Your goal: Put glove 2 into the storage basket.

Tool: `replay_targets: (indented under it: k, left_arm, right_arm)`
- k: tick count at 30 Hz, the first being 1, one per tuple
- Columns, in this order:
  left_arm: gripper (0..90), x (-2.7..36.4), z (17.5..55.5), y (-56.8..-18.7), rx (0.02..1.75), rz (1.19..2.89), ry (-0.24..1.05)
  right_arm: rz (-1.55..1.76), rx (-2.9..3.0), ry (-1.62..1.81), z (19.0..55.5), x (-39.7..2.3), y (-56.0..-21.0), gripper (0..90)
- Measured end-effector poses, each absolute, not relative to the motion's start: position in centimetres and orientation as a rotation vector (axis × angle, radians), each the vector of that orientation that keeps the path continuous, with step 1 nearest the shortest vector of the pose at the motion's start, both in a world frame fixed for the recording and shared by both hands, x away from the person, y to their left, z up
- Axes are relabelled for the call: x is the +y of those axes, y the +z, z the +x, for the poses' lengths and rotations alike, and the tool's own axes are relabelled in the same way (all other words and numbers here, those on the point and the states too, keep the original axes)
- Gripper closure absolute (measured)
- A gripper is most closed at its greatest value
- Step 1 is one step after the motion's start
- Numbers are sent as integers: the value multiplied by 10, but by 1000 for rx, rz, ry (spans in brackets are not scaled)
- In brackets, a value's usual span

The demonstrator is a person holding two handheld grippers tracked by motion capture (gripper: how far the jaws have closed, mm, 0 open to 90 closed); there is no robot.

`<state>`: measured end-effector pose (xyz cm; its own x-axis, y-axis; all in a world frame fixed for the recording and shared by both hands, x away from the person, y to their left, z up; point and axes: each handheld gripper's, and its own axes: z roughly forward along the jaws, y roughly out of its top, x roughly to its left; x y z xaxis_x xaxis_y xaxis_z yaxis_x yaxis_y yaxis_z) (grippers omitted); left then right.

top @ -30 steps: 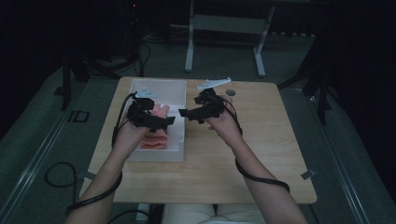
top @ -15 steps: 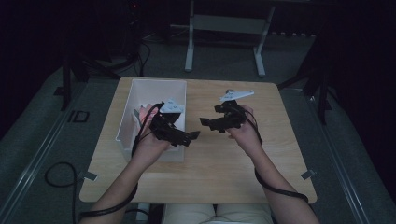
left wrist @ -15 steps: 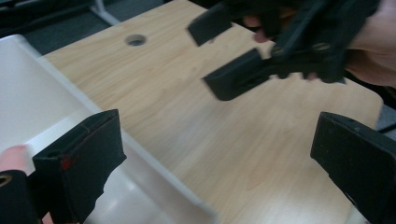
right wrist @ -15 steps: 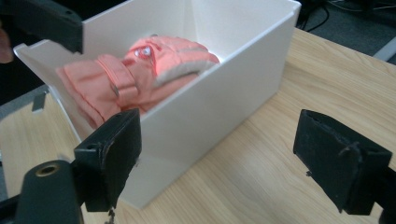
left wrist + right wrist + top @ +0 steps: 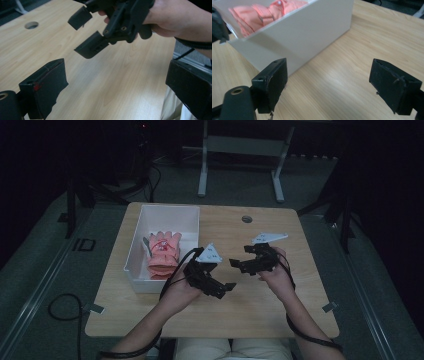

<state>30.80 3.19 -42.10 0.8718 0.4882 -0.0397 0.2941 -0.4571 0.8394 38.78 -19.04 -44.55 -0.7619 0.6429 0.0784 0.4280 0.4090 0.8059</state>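
While box wall hides glove, edges cropped

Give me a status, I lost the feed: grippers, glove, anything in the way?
Left gripper open, empty, over bare table. Right gripper open, empty, facing it. Pink glove lying in white bin. Nothing between the grippers.

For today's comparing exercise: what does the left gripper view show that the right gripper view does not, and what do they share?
Left gripper view: the right hand holding the right tool, jaws apart, above the table, and a round hole in the tabletop.
Right gripper view: the white bin with a pink glove inside.
Both: the wooden table and each camera's own two black jaws spread wide with nothing between them.
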Motion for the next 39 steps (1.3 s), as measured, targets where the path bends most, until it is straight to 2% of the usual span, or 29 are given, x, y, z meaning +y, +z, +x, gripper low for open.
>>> replay_targets:
  k: [21, 25, 33, 39]
  left_arm:
    - [29, -9, 292, -482, 464, 2163, 127]
    - [29, -12, 290, -507, 471, 2154, 73]
    - [29, -14, 289, -532, 492, 2156, 68]
    - [29, -14, 289, -546, 494, 2180, 117]
  right_arm:
    - [953, 2447, 1149, 371, -221, -509, 149]
    - [955, 2455, 1125, 367, -226, -522, 148]
    - [953, 2465, 1074, 363, -235, -540, 149]
    - [974, 2460, 1047, 360, -241, -552, 149]
